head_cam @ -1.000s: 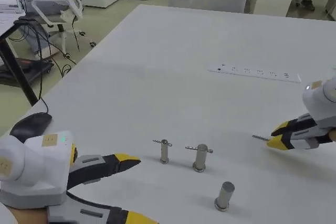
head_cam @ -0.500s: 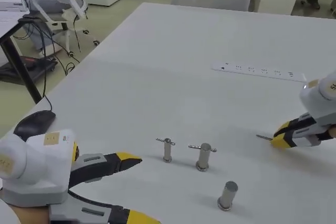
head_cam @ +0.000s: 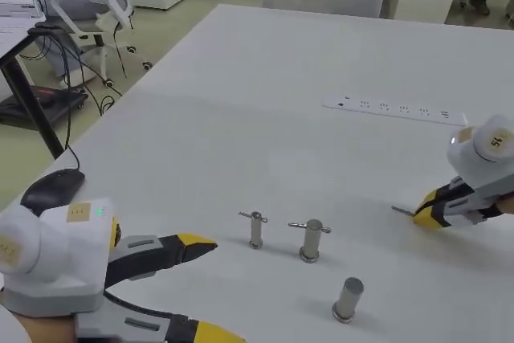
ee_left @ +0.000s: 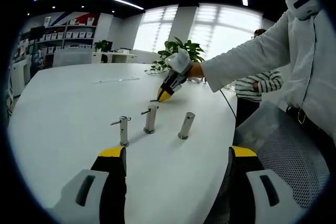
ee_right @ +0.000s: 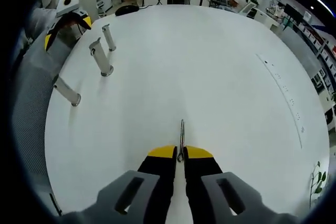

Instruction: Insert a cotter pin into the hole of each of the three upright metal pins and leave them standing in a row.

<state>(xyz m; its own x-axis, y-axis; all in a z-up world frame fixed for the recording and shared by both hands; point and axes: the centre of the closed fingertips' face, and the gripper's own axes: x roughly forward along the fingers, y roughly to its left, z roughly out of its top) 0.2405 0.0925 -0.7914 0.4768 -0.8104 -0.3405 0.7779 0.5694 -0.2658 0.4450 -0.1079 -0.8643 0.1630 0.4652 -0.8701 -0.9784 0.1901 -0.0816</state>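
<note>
Three metal pins [head_cam: 310, 240] stand in a row on the white surface [head_cam: 241, 118], two with cotter pins through them, the nearest one bare. The right hand-held gripper [head_cam: 419, 216] pinches a loose cotter pin [head_cam: 401, 211], well apart from the row. The left hand-held gripper [head_cam: 210, 288] gapes wide near the row.

Bare worktop [head_cam: 265, 102] gives you free passage across the middle and upper frame, save the power strip [head_cam: 393, 109] at upper right. Three upright pins [head_cam: 310, 240] stand close together at lower centre, with open lanes left and right of them. A mouse [head_cam: 50, 190] sits far left.
</note>
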